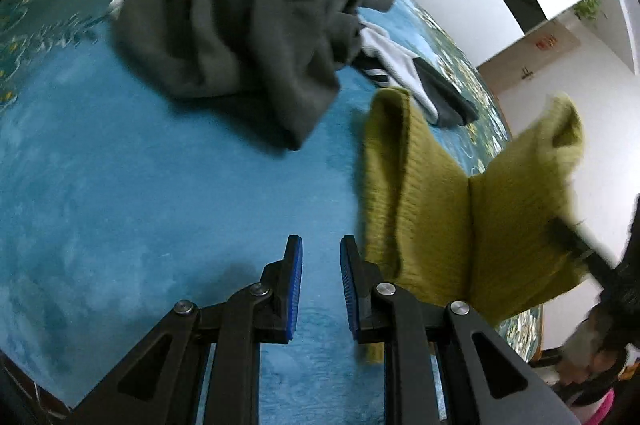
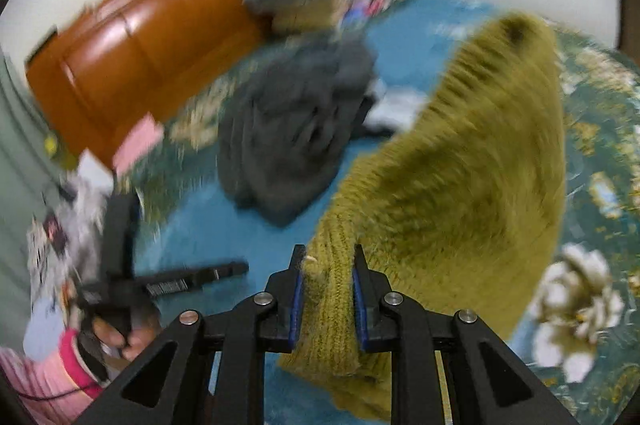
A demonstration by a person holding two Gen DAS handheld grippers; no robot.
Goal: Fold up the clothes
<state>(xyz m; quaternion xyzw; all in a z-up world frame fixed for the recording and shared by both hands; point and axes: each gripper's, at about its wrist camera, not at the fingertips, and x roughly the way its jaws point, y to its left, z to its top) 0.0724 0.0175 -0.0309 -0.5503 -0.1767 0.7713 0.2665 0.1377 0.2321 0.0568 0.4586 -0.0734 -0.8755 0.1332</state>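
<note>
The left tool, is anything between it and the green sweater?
Nothing visible. The left tool is open over bare blue rug, with the green sweater right beside it. The grey clothes pile lies farther off.

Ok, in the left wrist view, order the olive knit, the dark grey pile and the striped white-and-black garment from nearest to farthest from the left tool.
1. olive knit, just right of the left tool.
2. dark grey pile, ahead on the blue carpet.
3. striped white-and-black garment, ahead right, behind the knit's top; close to the pile's near edge, so barely ranked.

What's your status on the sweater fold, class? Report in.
Right gripper shut on olive sweater, lifted off blue carpet. Left gripper open, empty. Grey clothes pile lies just beyond.
</note>
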